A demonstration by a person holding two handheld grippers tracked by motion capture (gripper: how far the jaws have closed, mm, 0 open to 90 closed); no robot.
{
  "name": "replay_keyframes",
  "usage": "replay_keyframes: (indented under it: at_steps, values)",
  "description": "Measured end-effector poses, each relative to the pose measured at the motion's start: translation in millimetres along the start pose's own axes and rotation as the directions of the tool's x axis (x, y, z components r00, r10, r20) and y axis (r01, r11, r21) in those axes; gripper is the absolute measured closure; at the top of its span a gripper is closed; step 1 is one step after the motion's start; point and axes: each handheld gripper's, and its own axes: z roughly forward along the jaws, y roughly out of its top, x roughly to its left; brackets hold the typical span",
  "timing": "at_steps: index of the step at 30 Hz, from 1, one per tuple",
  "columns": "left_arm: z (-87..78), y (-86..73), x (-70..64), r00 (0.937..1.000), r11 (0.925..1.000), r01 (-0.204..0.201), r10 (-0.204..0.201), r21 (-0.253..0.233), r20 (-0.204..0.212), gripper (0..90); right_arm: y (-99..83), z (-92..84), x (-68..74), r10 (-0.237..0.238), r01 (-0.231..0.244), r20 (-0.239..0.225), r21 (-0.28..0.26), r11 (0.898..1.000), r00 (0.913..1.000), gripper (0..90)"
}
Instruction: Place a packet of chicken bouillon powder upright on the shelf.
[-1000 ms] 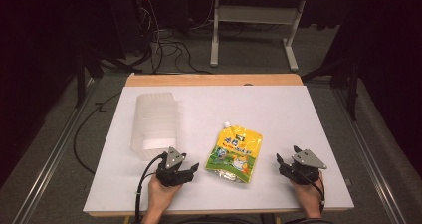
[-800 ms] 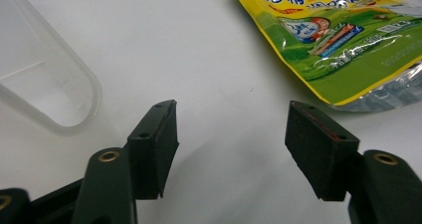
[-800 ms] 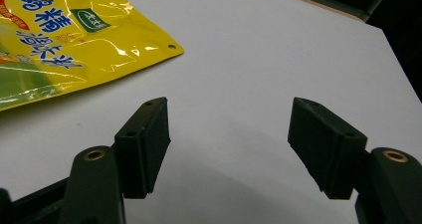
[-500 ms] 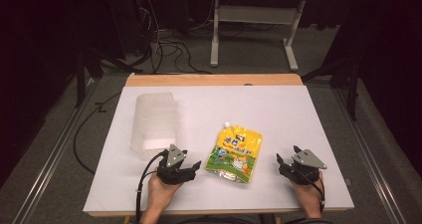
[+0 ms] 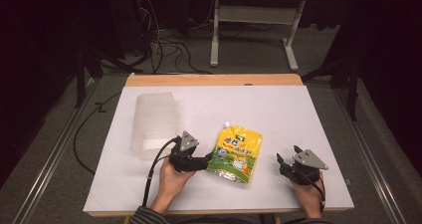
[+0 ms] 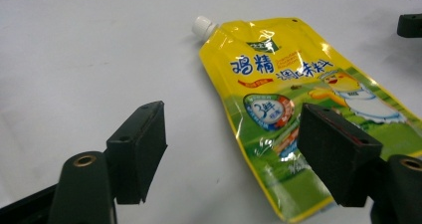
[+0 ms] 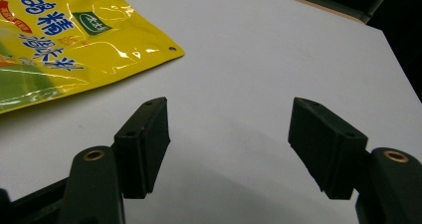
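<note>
A yellow and green spout pouch (image 5: 235,152) with a white cap lies flat on the white table (image 5: 259,104), cap pointing away from the person. My left gripper (image 5: 206,160) is at the pouch's near left edge. Its jaws have just been opening and now stand wide apart. In the left gripper view the left gripper (image 6: 234,117) straddles the edge of the pouch (image 6: 293,69), and its pads do not press on it. My right gripper (image 5: 287,153) rests to the right of the pouch, open. In the right gripper view the right gripper (image 7: 229,109) has bare table between its jaws, with the pouch (image 7: 59,35) at upper left.
A translucent plastic container (image 5: 153,122) stands on the table's left part, just beyond the left hand. The table's wooden far edge (image 5: 214,79) borders a dark floor with cables and a metal frame. Open tabletop stretches behind and to the right of the pouch.
The left gripper has shifted a little away from the person and up, closer along the pouch's left edge. The pouch and the right gripper have stayed put.
</note>
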Motion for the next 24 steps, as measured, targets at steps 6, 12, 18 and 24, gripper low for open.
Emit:
replay_keyframes:
  at_steps: [6,12,18,24]
  values:
    - [30.1,17.7,3.1,0.9994,0.9954,0.021,-0.024,0.093,0.027,25.3,-0.1,-0.1,0.4,-0.007,0.007,-0.002,-0.002,1.000,1.0000,32.8]
    - [47.2,30.4,6.5,0.9981,0.9918,0.051,-0.055,0.117,0.029,23.5,-0.1,-0.7,1.3,-0.007,0.007,0.003,-0.002,1.000,1.0000,32.7]
    - [63.8,38.7,6.9,0.9979,0.9869,0.048,-0.054,0.154,0.037,22.8,-0.1,-0.2,0.7,-0.006,0.006,-0.003,-0.003,1.000,1.0000,32.7]
    - [82.5,46.5,6.2,0.9968,0.9784,0.057,-0.067,0.199,0.043,21.0,-0.1,-0.2,0.3,-0.009,0.009,-0.005,-0.002,1.000,1.0000,32.7]
